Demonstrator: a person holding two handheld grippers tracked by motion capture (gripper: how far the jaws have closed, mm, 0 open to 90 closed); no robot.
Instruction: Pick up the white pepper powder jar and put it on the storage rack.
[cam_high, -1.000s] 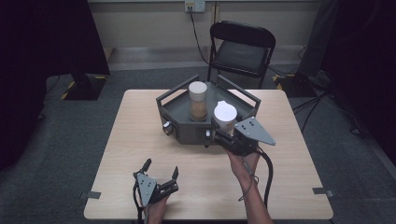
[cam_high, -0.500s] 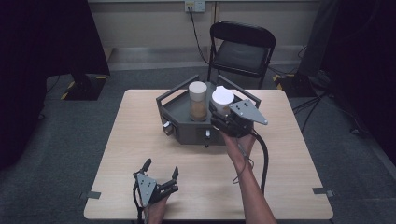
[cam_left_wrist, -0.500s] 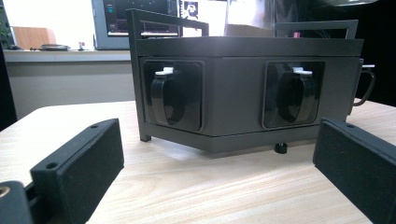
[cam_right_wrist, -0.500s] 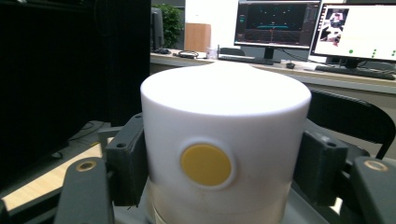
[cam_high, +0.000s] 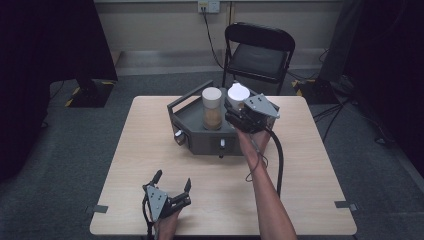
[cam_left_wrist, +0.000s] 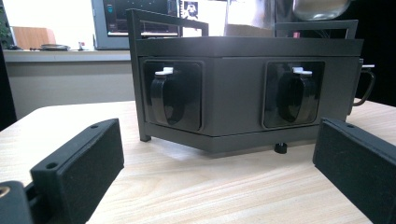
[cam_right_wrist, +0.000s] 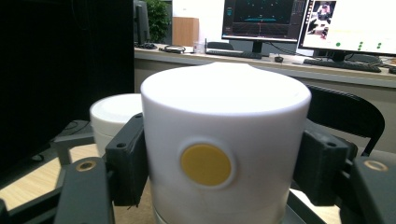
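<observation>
In the high view, the right claw (cam_high: 239, 113) is clamped on a white-lidded jar (cam_high: 237, 95) held over the right part of a dark grey, angular metal rack (cam_high: 192, 120) with thin bar handles, which stands on the pale wood-grain surface (cam_high: 310, 165); a second jar (cam_high: 212, 108), a clear cylinder with brown contents and a pale lid, stands upright in the rack just beside it. The left claw (cam_high: 172, 181) rests near the front edge, its jaws apart and holding nothing. In the left gripper view, matte black rectangular pads (cam_left_wrist: 81, 161) stand wide apart, facing the rack's flat front with two recessed glossy black latches (cam_left_wrist: 166, 93). In the right gripper view, black pads (cam_right_wrist: 128, 161) press both sides of the jar's smooth white cylindrical lid (cam_right_wrist: 224, 144), which bears a round yellow dot (cam_right_wrist: 206, 164).
</observation>
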